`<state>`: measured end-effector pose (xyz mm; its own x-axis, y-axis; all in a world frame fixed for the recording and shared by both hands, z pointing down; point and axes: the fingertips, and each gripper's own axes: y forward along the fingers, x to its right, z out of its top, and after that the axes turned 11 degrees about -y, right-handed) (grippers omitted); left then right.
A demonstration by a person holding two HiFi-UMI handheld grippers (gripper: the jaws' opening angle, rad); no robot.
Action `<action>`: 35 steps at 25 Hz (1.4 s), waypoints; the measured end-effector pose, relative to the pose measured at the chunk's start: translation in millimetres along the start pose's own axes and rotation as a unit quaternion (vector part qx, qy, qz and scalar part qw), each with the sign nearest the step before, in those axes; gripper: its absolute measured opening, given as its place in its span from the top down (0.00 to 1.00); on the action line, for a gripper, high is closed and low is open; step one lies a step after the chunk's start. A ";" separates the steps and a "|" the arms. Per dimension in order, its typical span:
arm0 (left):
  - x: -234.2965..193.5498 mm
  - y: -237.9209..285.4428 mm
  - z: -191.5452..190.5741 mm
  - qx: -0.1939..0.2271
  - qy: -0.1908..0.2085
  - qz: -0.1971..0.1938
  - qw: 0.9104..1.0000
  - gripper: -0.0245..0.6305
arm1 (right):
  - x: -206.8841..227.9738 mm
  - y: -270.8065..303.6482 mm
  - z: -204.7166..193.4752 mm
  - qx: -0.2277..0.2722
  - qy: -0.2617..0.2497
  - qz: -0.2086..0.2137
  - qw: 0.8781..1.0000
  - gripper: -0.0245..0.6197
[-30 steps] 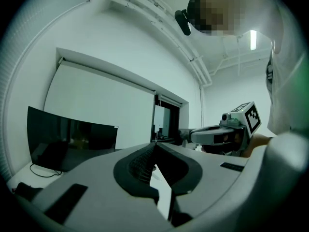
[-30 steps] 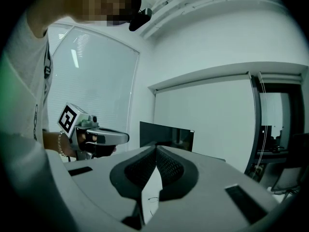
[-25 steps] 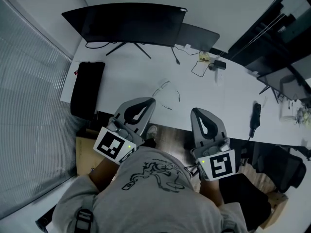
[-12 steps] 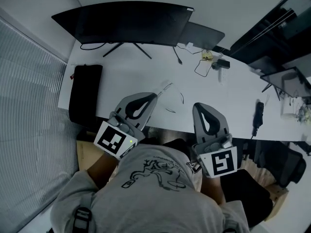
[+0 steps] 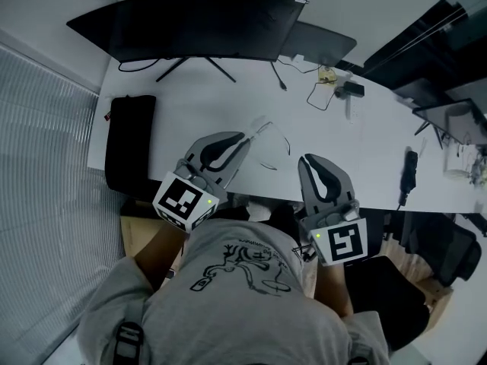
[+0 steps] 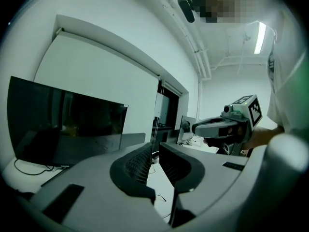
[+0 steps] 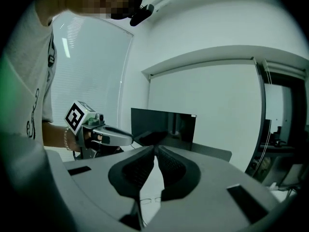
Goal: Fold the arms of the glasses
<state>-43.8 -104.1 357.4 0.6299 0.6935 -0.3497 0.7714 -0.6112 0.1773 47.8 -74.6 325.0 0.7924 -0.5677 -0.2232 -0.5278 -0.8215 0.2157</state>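
room: white-walled office, slatted blinds (image 5: 46, 173) along our left.
surface: long white desk (image 5: 190, 101); we stand at its near edge.
back of desk: wide curved monitor (image 5: 198, 29) on a splayed stand, screen dark.
left end: black case (image 5: 129, 143) lying flat, well apart from the work.
right side: loose cables (image 5: 326, 90) near the back, dark slim object (image 5: 410, 175) near the front edge.
glasses (image 5: 268, 141): on the desk, between the two gripper tips and slightly beyond them; we can't read the arm position, too thin.
left gripper (image 5: 242, 138): jaws a narrow gap apart, empty; tip just beside the glasses, contact unclear.
right gripper (image 5: 306, 160): jaw tips closed on each other, empty; glasses show on the desk below its jaws.
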 end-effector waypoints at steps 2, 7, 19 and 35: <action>-5.0 6.4 -16.4 -0.010 -0.010 -0.005 1.000 0.88 | -1.3 2.1 -17.1 -0.009 0.003 0.006 1.000 0.90; -24.5 16.5 -62.5 -0.058 -0.019 0.011 0.998 0.83 | -11.2 11.1 -65.5 -0.048 -0.011 0.035 0.998 0.89; -81.6 61.3 -199.4 -0.203 -0.014 0.037 0.978 0.82 | -47.6 29.7 -208.1 -0.192 0.011 0.093 0.977 0.84; -121.9 93.2 -297.4 -0.303 -0.026 0.048 0.951 0.80 | -111.3 39.5 -325.5 -0.301 0.059 0.173 0.936 0.82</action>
<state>-21.6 -132.1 690.2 0.7066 0.6166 -0.3472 0.6313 -0.3275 0.7030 38.3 -26.6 667.7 0.6537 -0.7545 0.0580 -0.5190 -0.3913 0.7600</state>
